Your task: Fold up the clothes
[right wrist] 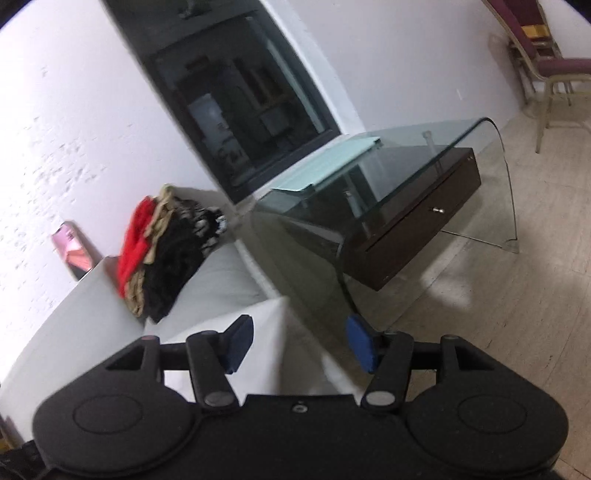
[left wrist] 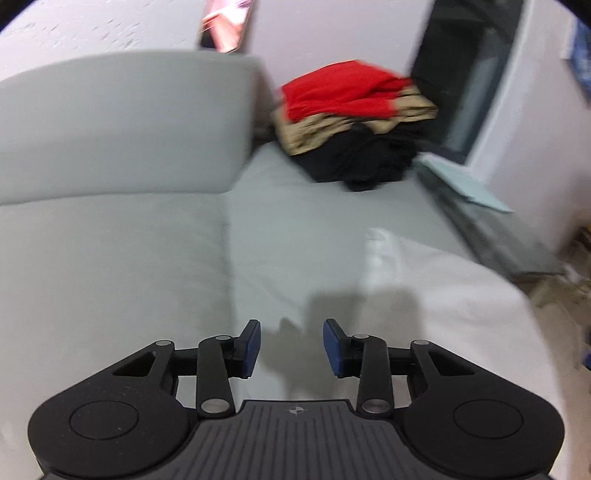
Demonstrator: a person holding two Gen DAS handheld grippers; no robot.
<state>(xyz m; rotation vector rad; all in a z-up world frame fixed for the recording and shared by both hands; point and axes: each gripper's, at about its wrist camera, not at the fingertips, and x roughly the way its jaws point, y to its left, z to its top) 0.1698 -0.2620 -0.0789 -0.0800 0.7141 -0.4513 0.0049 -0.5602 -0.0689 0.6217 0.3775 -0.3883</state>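
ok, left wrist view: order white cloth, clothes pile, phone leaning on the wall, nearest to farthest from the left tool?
1. White cloth: just ahead and right of the open left tool, on the sofa seat.
2. Clothes pile: far end of the seat, red on top, black at the bottom.
3. Phone: behind the sofa back, against the wall, upper left.

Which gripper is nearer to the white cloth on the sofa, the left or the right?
Probably the left. The left gripper hangs open low over the sofa seat, right beside the white cloth. The right gripper, also open, is over the cloth's outer edge, seemingly higher.
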